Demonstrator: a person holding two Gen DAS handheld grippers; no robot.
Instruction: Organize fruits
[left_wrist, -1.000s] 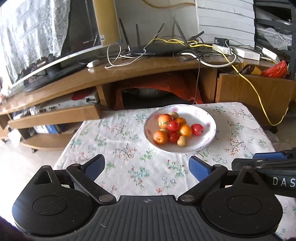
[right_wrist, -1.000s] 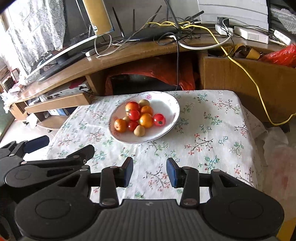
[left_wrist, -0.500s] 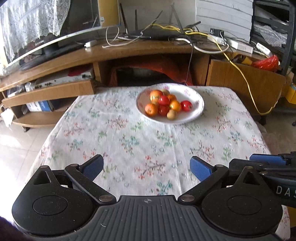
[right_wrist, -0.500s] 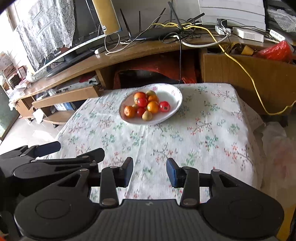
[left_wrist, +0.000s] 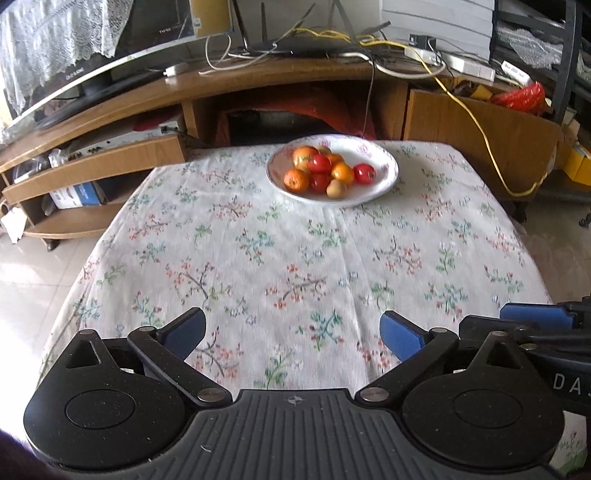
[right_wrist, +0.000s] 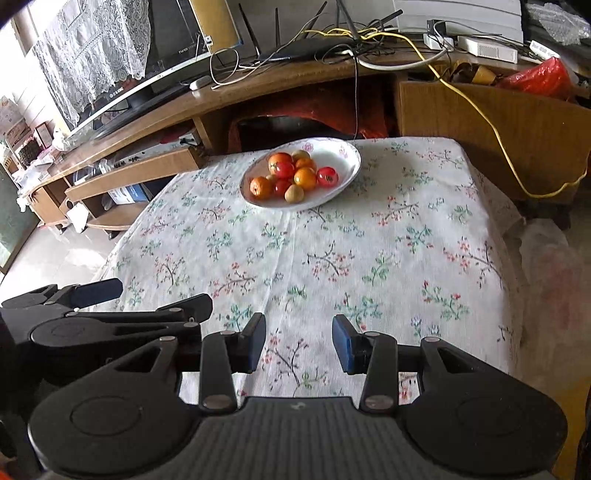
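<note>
Bowl (left_wrist: 388, 173) sitting on the table (left_wrist: 295, 258) toward its far edge, at 12 o'clock from the left gripper (left_wrist: 291, 328) and 11 o'clock from the right gripper (right_wrist: 298, 343). Fruits (left_wrist: 325, 171) lying clustered in the bowl's left half. Both grippers hanging over the table's near edge, left one at 9 o'clock of the right. Shelf unit (left_wrist: 258, 79) standing behind the table; router (left_wrist: 295, 46) and cables (left_wrist: 461, 107) lying on top; television (left_wrist: 92, 62) sitting at 10 o'clock.

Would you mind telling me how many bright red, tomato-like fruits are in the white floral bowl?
3: one at the pile's right edge, one central, one low in front. The pile may hide more.
</note>
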